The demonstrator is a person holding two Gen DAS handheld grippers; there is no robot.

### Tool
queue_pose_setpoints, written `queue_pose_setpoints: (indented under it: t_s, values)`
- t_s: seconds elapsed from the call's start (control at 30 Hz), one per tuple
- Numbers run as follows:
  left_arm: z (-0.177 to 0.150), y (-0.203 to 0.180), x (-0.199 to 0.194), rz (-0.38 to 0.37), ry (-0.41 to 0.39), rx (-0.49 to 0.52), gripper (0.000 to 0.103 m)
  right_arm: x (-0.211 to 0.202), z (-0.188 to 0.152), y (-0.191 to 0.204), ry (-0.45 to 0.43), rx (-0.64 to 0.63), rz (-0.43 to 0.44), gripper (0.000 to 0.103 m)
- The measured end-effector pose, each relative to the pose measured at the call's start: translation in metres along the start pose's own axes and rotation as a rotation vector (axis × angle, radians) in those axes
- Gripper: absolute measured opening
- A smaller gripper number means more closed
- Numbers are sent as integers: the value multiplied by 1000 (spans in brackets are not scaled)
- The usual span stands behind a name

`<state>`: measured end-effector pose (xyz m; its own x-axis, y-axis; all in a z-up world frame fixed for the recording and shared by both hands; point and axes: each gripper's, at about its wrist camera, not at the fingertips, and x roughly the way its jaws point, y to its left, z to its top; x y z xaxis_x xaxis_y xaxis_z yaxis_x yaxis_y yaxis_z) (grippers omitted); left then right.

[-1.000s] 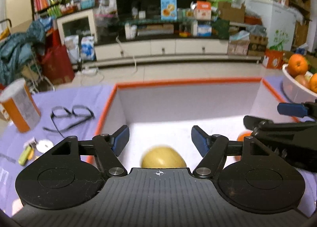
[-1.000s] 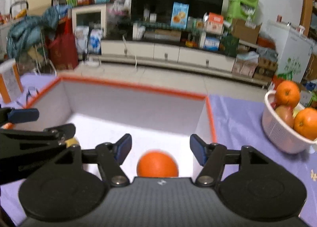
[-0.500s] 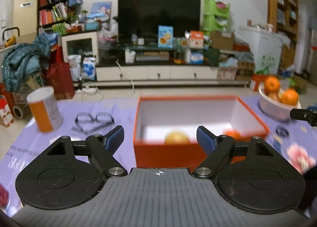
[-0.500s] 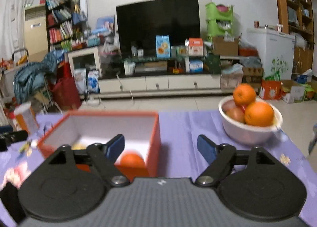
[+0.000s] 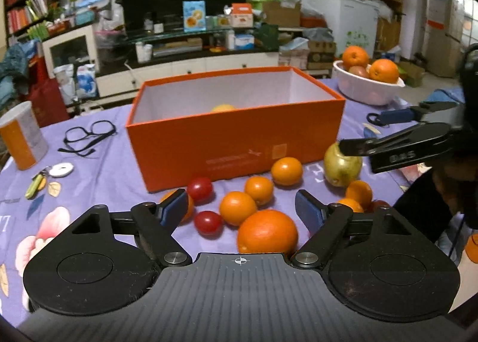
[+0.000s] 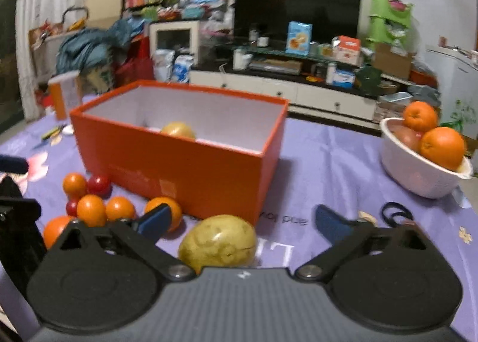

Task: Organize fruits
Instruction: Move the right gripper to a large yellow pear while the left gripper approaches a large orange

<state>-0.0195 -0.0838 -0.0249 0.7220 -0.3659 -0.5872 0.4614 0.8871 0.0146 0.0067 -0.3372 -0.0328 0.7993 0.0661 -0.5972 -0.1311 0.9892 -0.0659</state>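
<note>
An open orange box [image 5: 239, 144] stands on the purple cloth with a yellow fruit [image 5: 223, 108] inside; it also shows in the right wrist view [image 6: 191, 168]. Several oranges and red tomatoes lie in front of it. My left gripper [image 5: 242, 207] is open, with a large orange [image 5: 267, 233] between its fingers. My right gripper [image 6: 242, 221] is open over a yellow-green pear [image 6: 218, 240], which also shows in the left wrist view [image 5: 342, 167] under the right gripper [image 5: 397, 132].
A white bowl [image 5: 367, 88] with oranges stands at the right rear, also in the right wrist view [image 6: 418, 168]. Glasses [image 5: 88, 135], an orange can [image 5: 22, 135] and small items lie to the left of the box. A black ring [image 6: 395, 210] lies on the cloth.
Both grippers have pulled back out of the box and dropped low in front of it. The yellow fruit and an orange stayed inside. Loose fruit in front of the box has come into view.
</note>
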Motion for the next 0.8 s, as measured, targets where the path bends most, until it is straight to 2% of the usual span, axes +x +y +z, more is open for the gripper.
queue_pose_setpoints:
  t_s: [0.13,0.37,0.47,0.63,0.8]
  values:
    - [0,-9,12,-14,25,39,60,14,1,7,29,-23,31,102]
    - [-5,-8,25,-34,82,15,57,38,-4,10,127,23,63,102]
    - [-7,-9,26,-36,91,17,57,37,-6,12,128,13,67,102]
    - [-7,-8,32,16,103,-20,64,38,-7,13,138,15,60,102]
    - [-9,-11,37,24,127,-32,69,39,-7,15,145,6,56,102]
